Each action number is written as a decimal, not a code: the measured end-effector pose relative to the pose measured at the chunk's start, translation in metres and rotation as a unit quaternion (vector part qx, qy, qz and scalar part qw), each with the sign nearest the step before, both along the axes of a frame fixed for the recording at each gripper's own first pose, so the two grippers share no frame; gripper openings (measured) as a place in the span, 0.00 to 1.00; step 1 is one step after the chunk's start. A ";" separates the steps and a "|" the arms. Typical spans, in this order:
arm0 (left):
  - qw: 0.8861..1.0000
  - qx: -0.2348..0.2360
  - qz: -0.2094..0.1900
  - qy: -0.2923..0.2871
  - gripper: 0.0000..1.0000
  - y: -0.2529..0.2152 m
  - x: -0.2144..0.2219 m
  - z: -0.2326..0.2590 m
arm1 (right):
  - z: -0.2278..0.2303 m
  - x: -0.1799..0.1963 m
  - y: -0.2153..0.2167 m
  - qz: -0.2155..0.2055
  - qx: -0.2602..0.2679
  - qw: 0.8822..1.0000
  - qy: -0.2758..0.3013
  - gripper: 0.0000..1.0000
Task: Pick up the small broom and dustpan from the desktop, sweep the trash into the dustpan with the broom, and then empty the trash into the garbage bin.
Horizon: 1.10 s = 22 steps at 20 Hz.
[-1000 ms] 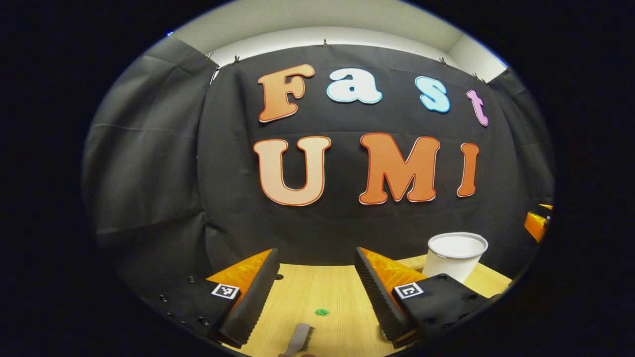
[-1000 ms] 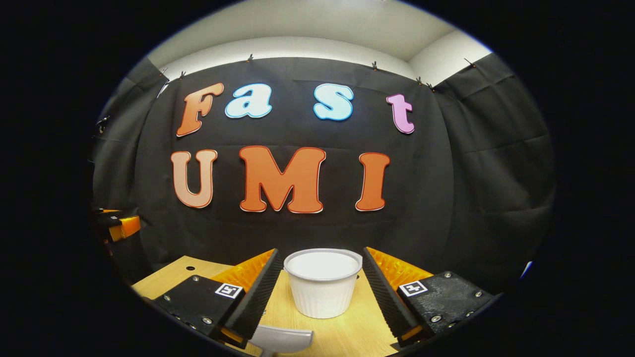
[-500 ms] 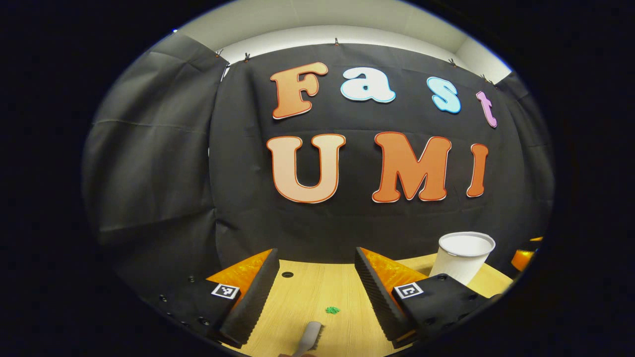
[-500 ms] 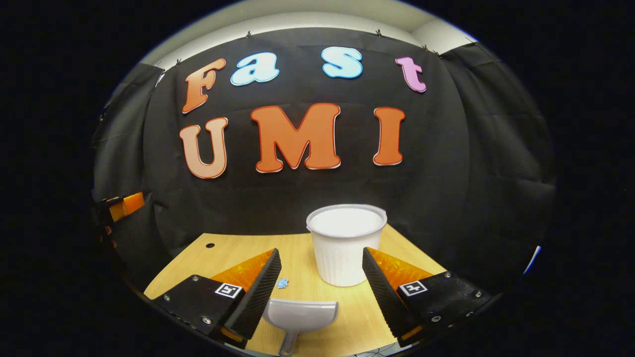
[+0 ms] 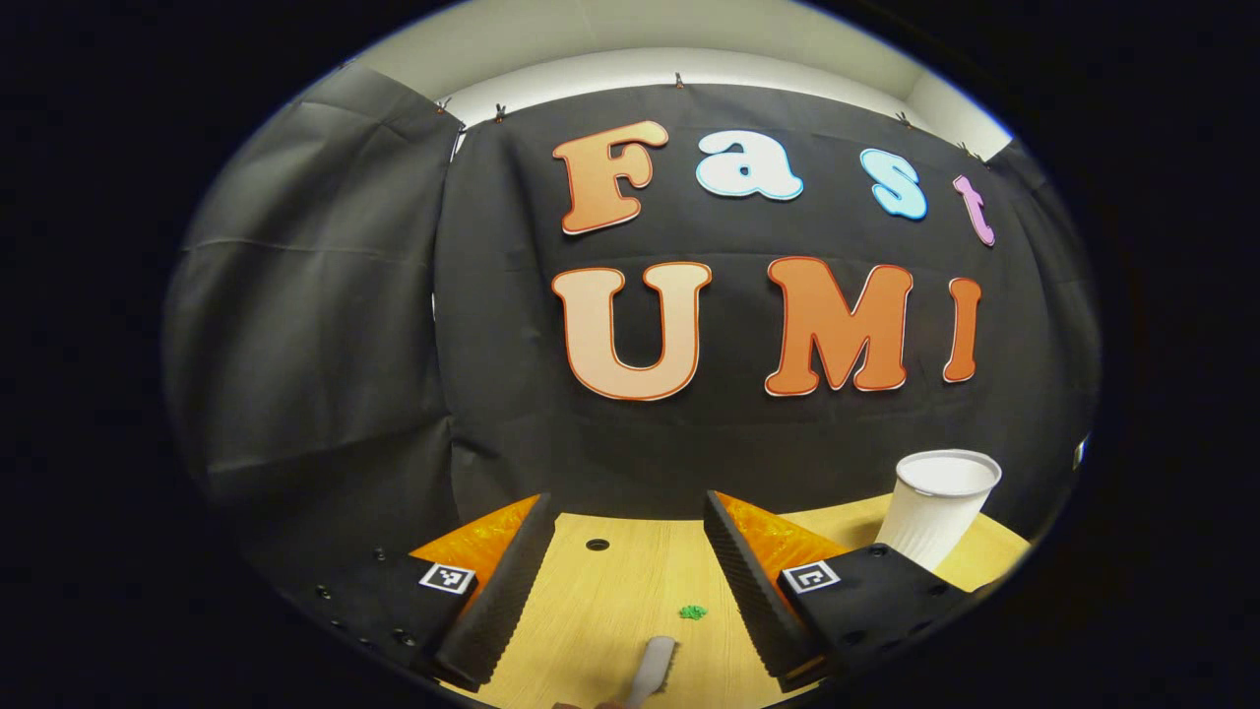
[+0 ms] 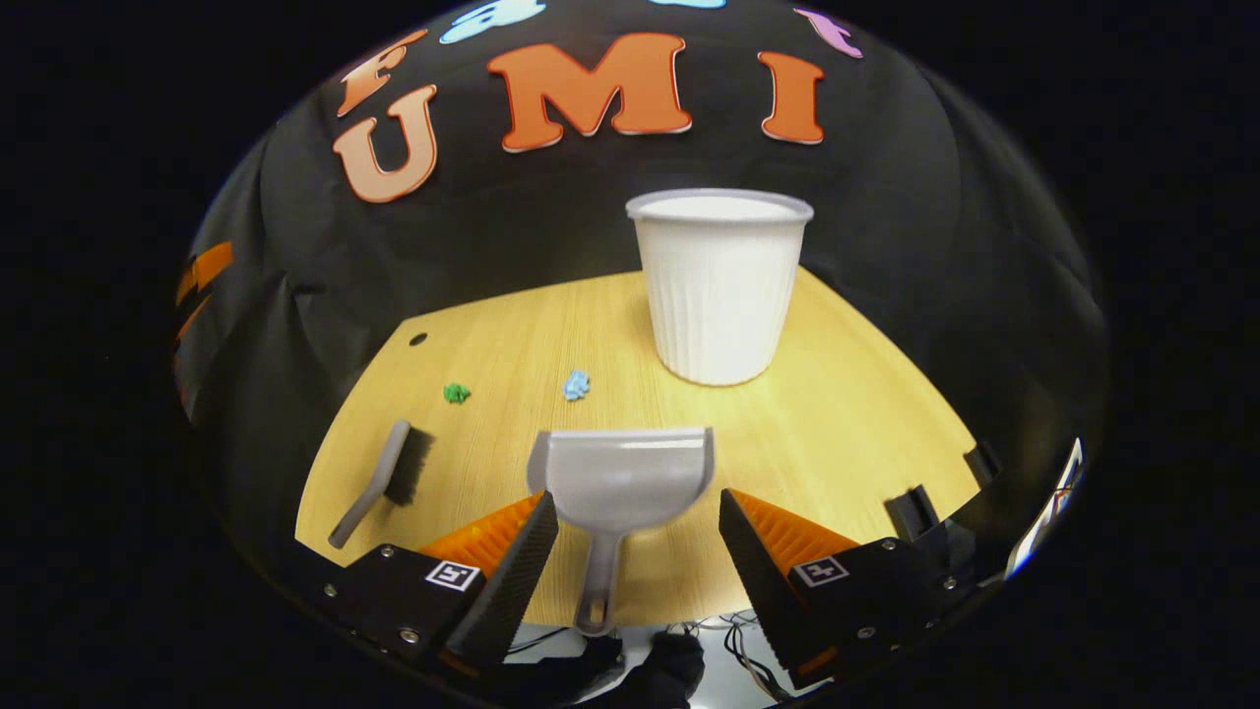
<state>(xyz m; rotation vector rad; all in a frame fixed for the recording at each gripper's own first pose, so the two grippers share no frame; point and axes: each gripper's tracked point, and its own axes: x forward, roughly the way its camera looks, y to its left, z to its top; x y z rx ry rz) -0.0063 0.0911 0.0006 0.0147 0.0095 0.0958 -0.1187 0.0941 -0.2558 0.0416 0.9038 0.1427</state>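
Note:
In the right gripper view a grey dustpan (image 6: 620, 483) lies on the wooden desktop (image 6: 837, 414), its handle pointing at me between the open fingers of my right gripper (image 6: 635, 561), which hovers above and holds nothing. A small grey broom (image 6: 384, 478) lies to the left. A green scrap (image 6: 455, 393) and a blue scrap (image 6: 577, 384) lie behind them. A white ribbed bin (image 6: 719, 286) stands at the back. In the left gripper view my left gripper (image 5: 625, 581) is open over the desk, the broom's tip (image 5: 655, 665) and the green scrap (image 5: 692, 612) below it, the bin (image 5: 935, 507) at right.
A small dark hole (image 6: 418, 339) marks the desk's back left; it is the same hole (image 5: 597, 544) seen in the left gripper view. Cables and the floor (image 6: 630, 650) lie below the desk's near edge. The other gripper's body (image 6: 202, 271) shows at far left.
The right gripper view has tilted down and pulled back, bringing the whole dustpan, broom and both scraps into sight. The left gripper has drifted slightly left, shifting the scene rightward.

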 end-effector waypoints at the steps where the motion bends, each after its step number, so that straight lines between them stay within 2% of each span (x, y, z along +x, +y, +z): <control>1: 1.000 0.000 0.000 0.002 0.98 0.003 -0.001 -0.002 | -0.010 -0.007 0.002 0.004 -0.005 1.000 0.019 0.99; 9: 1.000 0.001 0.000 0.024 0.99 0.019 -0.005 -0.021 | -0.080 -0.034 0.025 0.059 -0.040 0.987 0.141 0.99; 13: 1.000 0.001 0.005 0.030 0.97 0.022 -0.004 -0.029 | -0.090 -0.038 0.023 0.061 -0.052 0.981 0.176 0.99; 17: 0.999 0.000 0.013 0.036 0.99 0.026 -0.004 -0.037 | -0.098 -0.033 0.020 0.060 -0.058 0.975 0.204 0.88; 18: 0.999 -0.001 0.015 0.038 0.98 0.027 -0.004 -0.042 | -0.103 -0.033 0.021 0.060 -0.056 0.974 0.213 0.82; 20: 0.999 0.000 0.019 0.043 0.97 0.030 -0.003 -0.045 | -0.109 -0.033 0.024 0.056 -0.049 0.972 0.224 0.75; 22: 0.999 -0.001 0.022 0.045 0.97 0.033 -0.004 -0.047 | -0.111 -0.033 0.023 0.058 -0.051 0.971 0.226 0.74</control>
